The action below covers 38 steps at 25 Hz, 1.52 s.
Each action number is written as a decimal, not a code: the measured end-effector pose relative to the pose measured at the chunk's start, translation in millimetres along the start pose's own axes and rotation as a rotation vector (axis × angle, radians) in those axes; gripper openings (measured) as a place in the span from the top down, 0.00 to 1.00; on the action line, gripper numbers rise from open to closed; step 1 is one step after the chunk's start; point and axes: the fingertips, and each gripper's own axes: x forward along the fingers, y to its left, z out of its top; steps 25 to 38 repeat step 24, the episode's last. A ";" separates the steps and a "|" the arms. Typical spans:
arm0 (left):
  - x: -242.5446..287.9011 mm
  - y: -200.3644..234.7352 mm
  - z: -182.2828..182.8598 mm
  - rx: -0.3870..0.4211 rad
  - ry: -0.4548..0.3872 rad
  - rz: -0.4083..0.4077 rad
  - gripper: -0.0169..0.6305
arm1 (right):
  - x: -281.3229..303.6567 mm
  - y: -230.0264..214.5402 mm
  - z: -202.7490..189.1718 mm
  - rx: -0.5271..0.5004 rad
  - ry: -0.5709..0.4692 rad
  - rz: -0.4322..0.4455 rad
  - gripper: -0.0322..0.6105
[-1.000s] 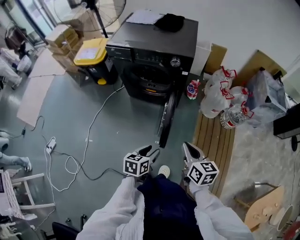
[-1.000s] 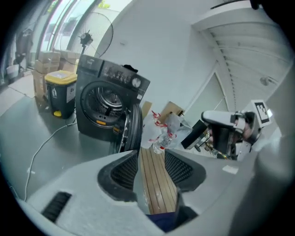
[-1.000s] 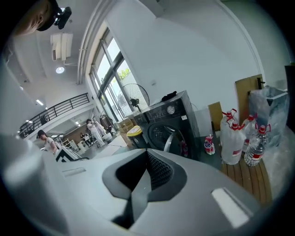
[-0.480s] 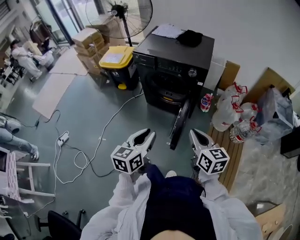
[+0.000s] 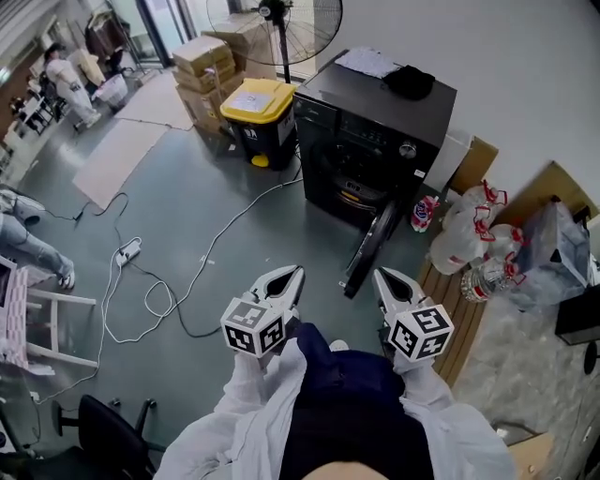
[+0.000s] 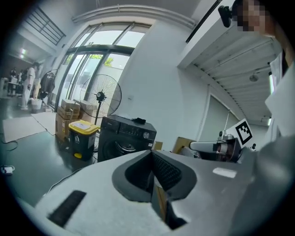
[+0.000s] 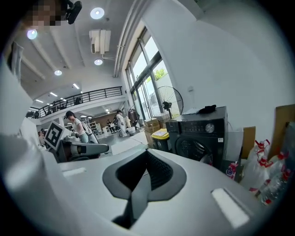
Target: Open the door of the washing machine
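The black washing machine (image 5: 375, 131) stands against the far wall, with a dark cloth and papers on its top. Its round door (image 5: 368, 248) hangs swung open toward me, edge-on. Both grippers are held up in front of my body, well short of the machine and touching nothing. My left gripper (image 5: 289, 277) is shut and empty, its jaws meeting in the left gripper view (image 6: 152, 156). My right gripper (image 5: 384, 279) is also shut with nothing in it (image 7: 147, 157). The machine shows beyond the jaws in both gripper views (image 6: 125, 137) (image 7: 199, 132).
A yellow-lidded bin (image 5: 257, 114) and a standing fan (image 5: 277, 21) are left of the machine. A white cable (image 5: 178, 281) loops across the floor. Plastic bags and bottles (image 5: 478, 246) lie on wooden planks (image 5: 456, 323) at the right. A chair (image 5: 101, 433) is near left.
Both grippers have risen in front of me and the left jaws have closed. The head view has lifted, so the machine and its open door now lie farther right.
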 end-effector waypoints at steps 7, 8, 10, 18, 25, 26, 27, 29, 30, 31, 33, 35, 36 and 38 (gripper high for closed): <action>6.5 -8.9 -15.8 -0.007 0.029 -0.042 0.98 | -3.5 1.4 -13.7 0.014 0.025 -0.017 0.93; 6.9 -9.3 -17.4 -0.007 0.034 -0.046 0.98 | -4.6 1.7 -15.7 0.016 0.027 -0.022 0.93; 9.0 -10.6 -19.3 -0.004 0.040 -0.052 0.98 | -6.7 0.5 -18.5 0.026 0.028 -0.030 0.93; 20.0 -16.7 -25.3 -0.007 0.068 -0.073 0.98 | -10.5 -9.6 -24.9 0.054 0.037 -0.050 0.93; 24.0 -20.0 -27.4 0.014 0.080 -0.071 0.98 | -9.8 -14.2 -25.7 0.060 0.035 -0.048 0.93; 24.0 -20.0 -27.4 0.014 0.080 -0.071 0.98 | -9.8 -14.2 -25.7 0.060 0.035 -0.048 0.93; 24.0 -20.0 -27.4 0.014 0.080 -0.071 0.98 | -9.8 -14.2 -25.7 0.060 0.035 -0.048 0.93; 24.0 -20.0 -27.4 0.014 0.080 -0.071 0.98 | -9.8 -14.2 -25.7 0.060 0.035 -0.048 0.93; 24.0 -20.0 -27.4 0.014 0.080 -0.071 0.98 | -9.8 -14.2 -25.7 0.060 0.035 -0.048 0.93; 24.0 -20.0 -27.4 0.014 0.080 -0.071 0.98 | -9.8 -14.2 -25.7 0.060 0.035 -0.048 0.93; 24.0 -20.0 -27.4 0.014 0.080 -0.071 0.98 | -9.8 -14.2 -25.7 0.060 0.035 -0.048 0.93; 24.0 -20.0 -27.4 0.014 0.080 -0.071 0.98 | -9.8 -14.2 -25.7 0.060 0.035 -0.048 0.93; 24.0 -20.0 -27.4 0.014 0.080 -0.071 0.98 | -9.8 -14.2 -25.7 0.060 0.035 -0.048 0.93; 24.0 -20.0 -27.4 0.014 0.080 -0.071 0.98 | -9.8 -14.2 -25.7 0.060 0.035 -0.048 0.93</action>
